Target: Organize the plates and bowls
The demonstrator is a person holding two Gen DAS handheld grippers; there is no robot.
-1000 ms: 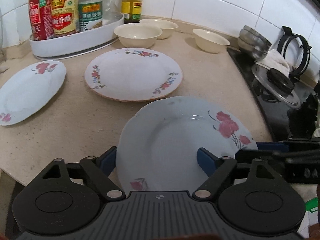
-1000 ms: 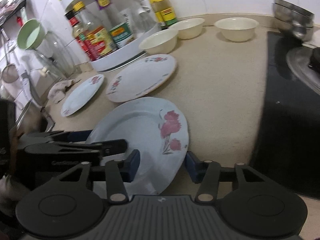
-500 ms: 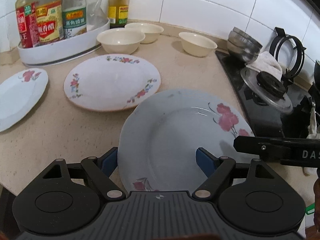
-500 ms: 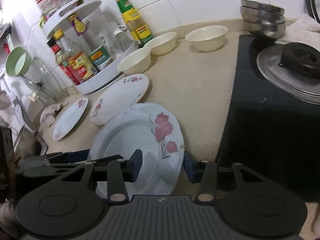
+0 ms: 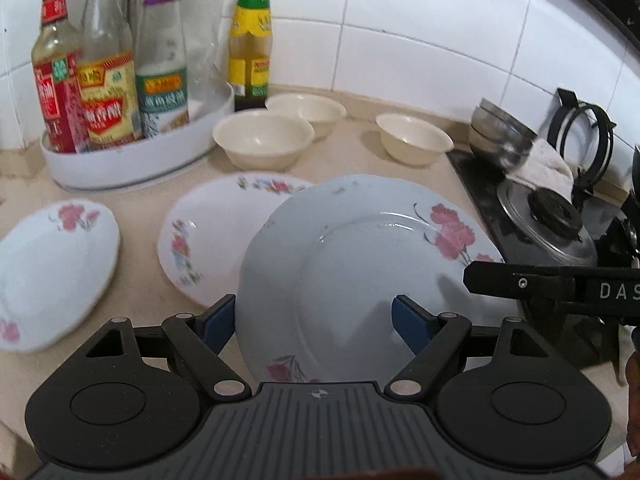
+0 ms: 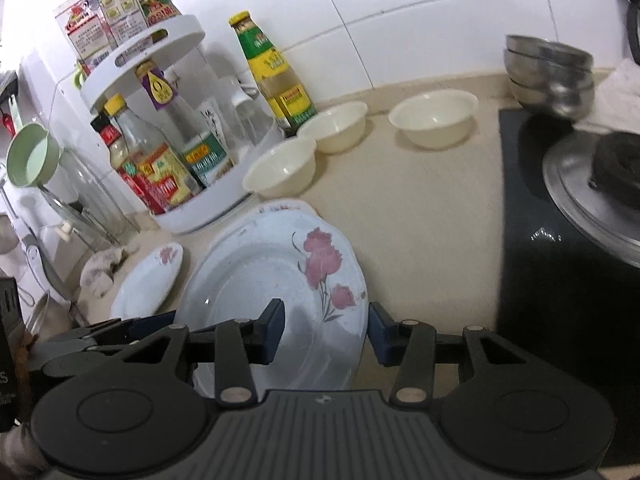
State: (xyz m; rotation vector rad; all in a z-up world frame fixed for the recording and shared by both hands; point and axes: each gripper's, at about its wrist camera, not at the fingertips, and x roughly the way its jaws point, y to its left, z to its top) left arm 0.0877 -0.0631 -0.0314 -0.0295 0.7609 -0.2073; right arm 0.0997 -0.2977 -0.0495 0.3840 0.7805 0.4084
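Note:
A large pale blue plate with pink flowers (image 5: 360, 264) is held between both grippers, lifted and tilted over the white floral plate (image 5: 224, 232). My left gripper (image 5: 314, 322) is shut on its near rim. My right gripper (image 6: 326, 332) is shut on its right rim; the plate also shows in the right wrist view (image 6: 272, 280). A small flowered plate (image 5: 52, 268) lies at the left. Three cream bowls (image 5: 262, 140) (image 5: 306, 112) (image 5: 414, 142) stand at the back of the counter.
A white turntable rack of sauce bottles (image 5: 132, 120) stands at the back left. A yellow-capped bottle (image 5: 250, 40) stands by the wall. The black stove (image 6: 560, 248) with a pot lid and stacked steel bowls (image 6: 548, 76) lies at the right.
Both grippers have lifted the blue plate and carried it forward and left; it now overlaps the white floral plate. The bottles and bowls look closer.

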